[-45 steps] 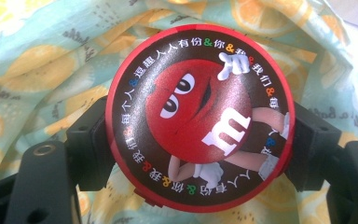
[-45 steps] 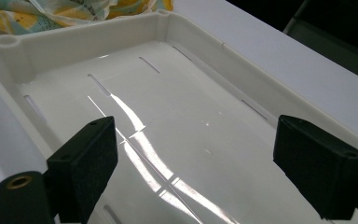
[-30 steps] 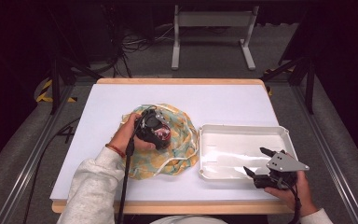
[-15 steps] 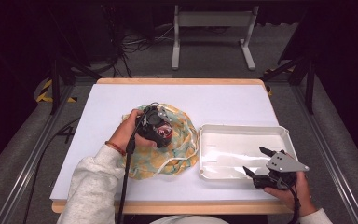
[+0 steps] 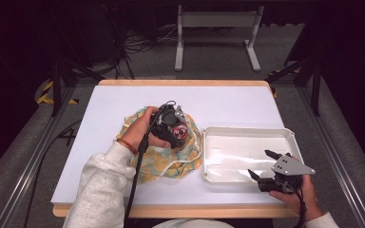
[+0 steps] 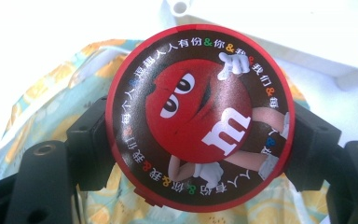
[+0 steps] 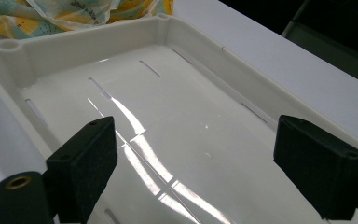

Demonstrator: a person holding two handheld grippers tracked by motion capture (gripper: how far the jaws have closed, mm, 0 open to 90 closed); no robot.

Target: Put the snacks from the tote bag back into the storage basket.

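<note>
A round red-rimmed candy tin [image 6: 198, 116] with a red cartoon face fills the space between my left jaws, which are shut on its sides. In the high view my left gripper [image 5: 173, 128] holds the candy tin [image 5: 179, 131] just above a yellow and teal patterned cloth bag [image 5: 164, 159] at the table's middle. A white tray [image 5: 247, 137] lies empty to the right of the bag. My right gripper [image 5: 264, 165] stands open over the tray's near right edge, and the tray floor [image 7: 177, 121] shows between its spread jaws.
The cloth bag [image 7: 37, 16] with its white drawstring lies just beyond the tray's far corner in the right gripper view. A white table top [image 5: 223, 102] stretches behind the bag and tray. Dark floor, cables and a metal stand [image 5: 216, 28] lie past the table.
My left gripper has risen slightly and shifted right with the tin over the bag. The right gripper has stayed in place.
</note>
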